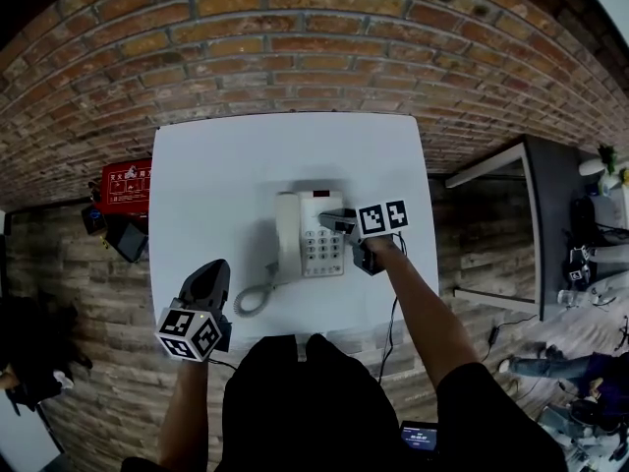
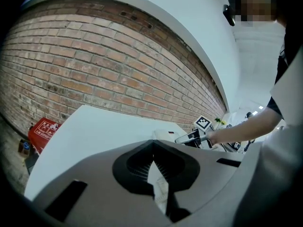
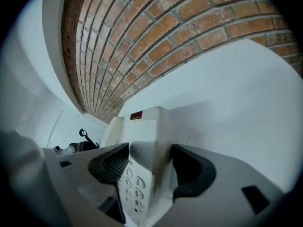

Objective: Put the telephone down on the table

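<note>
A cream desk telephone (image 1: 316, 236) lies flat in the middle of the white table (image 1: 216, 175), its handset (image 1: 287, 234) in the cradle on the left and a coiled cord (image 1: 254, 299) curling toward the front edge. My right gripper (image 1: 336, 222) reaches over the phone's right side. In the right gripper view the telephone (image 3: 144, 141) has its keypad edge between the jaws of the right gripper (image 3: 150, 163), which stand wide and do not press on it. My left gripper (image 1: 210, 271) hovers near the table's front left, shut and holding nothing, pointed across the table (image 2: 90, 126).
A brick wall (image 1: 295, 37) runs along the table's far side. A red box (image 1: 126, 185) stands on the wooden floor at the left, with dark items beside it. A dark side table (image 1: 555, 214) stands at the right. My dark torso covers the front edge.
</note>
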Demonstrator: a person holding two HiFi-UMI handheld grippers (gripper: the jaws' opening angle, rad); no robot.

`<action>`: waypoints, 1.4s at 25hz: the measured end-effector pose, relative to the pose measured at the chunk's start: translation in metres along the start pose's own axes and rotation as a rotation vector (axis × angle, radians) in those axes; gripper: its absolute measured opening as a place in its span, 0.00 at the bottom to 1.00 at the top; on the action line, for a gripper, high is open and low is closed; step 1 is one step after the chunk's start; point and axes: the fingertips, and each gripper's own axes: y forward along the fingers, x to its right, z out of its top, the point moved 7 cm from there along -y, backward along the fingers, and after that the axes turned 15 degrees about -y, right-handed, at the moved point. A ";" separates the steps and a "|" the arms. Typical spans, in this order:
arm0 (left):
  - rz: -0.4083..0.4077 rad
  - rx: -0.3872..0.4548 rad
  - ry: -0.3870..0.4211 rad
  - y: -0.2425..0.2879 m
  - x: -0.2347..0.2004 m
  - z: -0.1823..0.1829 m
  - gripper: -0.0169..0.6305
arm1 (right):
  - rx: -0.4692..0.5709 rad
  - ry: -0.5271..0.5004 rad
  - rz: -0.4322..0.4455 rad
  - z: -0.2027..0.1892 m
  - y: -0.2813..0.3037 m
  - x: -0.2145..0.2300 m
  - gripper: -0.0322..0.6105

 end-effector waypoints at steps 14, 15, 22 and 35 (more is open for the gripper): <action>-0.015 0.011 0.007 -0.001 0.020 -0.007 0.05 | 0.164 0.101 -0.005 -0.012 -0.034 -0.005 0.50; -0.018 0.012 0.006 0.000 0.024 -0.009 0.05 | 0.184 0.102 0.000 -0.015 -0.040 -0.008 0.47; -0.046 0.020 0.021 -0.001 0.059 -0.023 0.05 | 0.309 0.070 0.057 -0.047 -0.081 -0.042 0.17; -0.041 0.075 0.023 -0.041 0.125 -0.071 0.05 | 0.542 -0.018 0.088 -0.120 -0.177 -0.107 0.08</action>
